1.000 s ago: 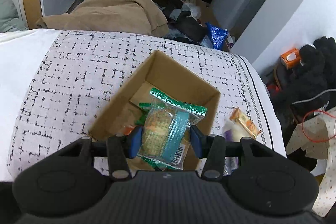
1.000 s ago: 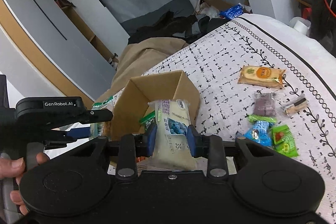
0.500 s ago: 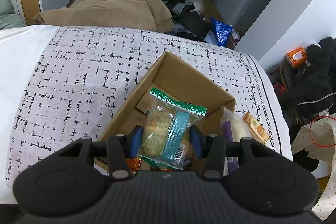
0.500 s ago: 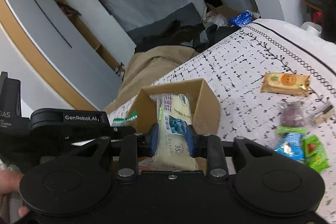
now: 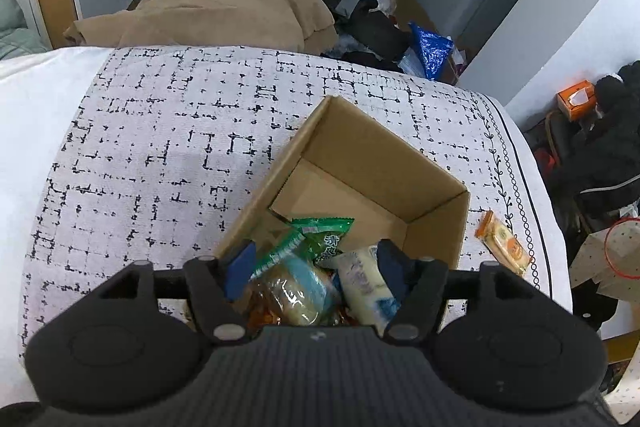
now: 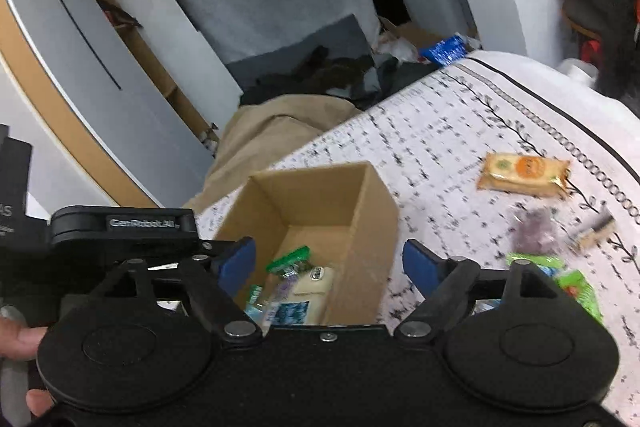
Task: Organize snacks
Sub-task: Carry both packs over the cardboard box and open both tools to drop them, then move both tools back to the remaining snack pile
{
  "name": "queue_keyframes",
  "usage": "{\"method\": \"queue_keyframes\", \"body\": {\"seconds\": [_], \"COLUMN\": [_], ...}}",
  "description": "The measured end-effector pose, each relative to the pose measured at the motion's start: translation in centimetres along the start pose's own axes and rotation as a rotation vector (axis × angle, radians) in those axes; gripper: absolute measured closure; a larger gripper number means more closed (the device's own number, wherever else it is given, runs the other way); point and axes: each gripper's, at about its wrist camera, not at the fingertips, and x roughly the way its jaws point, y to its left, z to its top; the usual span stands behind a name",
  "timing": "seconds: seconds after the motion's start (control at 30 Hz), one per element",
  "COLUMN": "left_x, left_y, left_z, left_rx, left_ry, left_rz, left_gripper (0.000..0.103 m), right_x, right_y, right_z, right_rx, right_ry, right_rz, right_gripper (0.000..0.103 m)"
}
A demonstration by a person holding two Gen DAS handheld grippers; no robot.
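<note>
Jaws of both left gripper and right gripper wide apart, empty, above snack-filled cardboard box.

Matt brown cardboard box, glossy plastic snack wrappers, woven cloth cover.

The box was plain brown cardboard. The bedcover was white with a broken black grid. The cracker packet was orange and yellow.

The purple snack is motion-blurred; the left gripper hides the box's near end.
</note>
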Motion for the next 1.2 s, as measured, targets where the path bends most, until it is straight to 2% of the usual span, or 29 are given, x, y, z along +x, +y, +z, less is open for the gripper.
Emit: {"method": "queue_keyframes", "body": {"seconds": [0.13, 0.2, 0.37, 0.77, 0.87, 0.97, 1.2], "left_x": [0.0, -0.2, -0.9, -2.7, -3.2, -3.6, -4.5], "left_y": [-0.4, -0.5, -1.1, -3.3, -3.9, -4.5, -6.0], "left_z": [-0.3, -0.5, -1.3, -3.5, -3.9, -4.4, -5.5], "left_rx": [0.018, 0.016, 0.028, 0.063, 0.073, 0.079, 0.094], "left_ry": [0.009, 0.012, 0.015, 0.032, 0.030, 0.021, 0.024], "left_rz": [0.008, 0.013, 0.013, -0.001, 0.004, 0.007, -0.001], "left_gripper": [0.032, 0.025, 0.022, 0.021, 0.011, 0.010, 0.008], "right_x": [-0.8, -1.3, -2.7, -6.2, -7.0, -7.6, -9.5], "right_y": [-0.4, -0.5, -1.0, -4.3, -5.2, -6.0, -8.5], "right_z": [0.1, 0.2, 0.4, 0.9, 1.0, 1.1, 1.5], "right_rx": [0.005, 0.004, -0.007, 0.027, 0.044, 0.055, 0.113], "right_ry": [0.025, 0.036, 0.045, 0.056, 0.055, 0.049, 0.021], "right_rz": [-0.018, -0.021, -0.043, -0.088, -0.088, -0.080, -0.089], "right_gripper": [0.015, 0.013, 0.008, 0.006, 0.005, 0.001, 0.001]}}
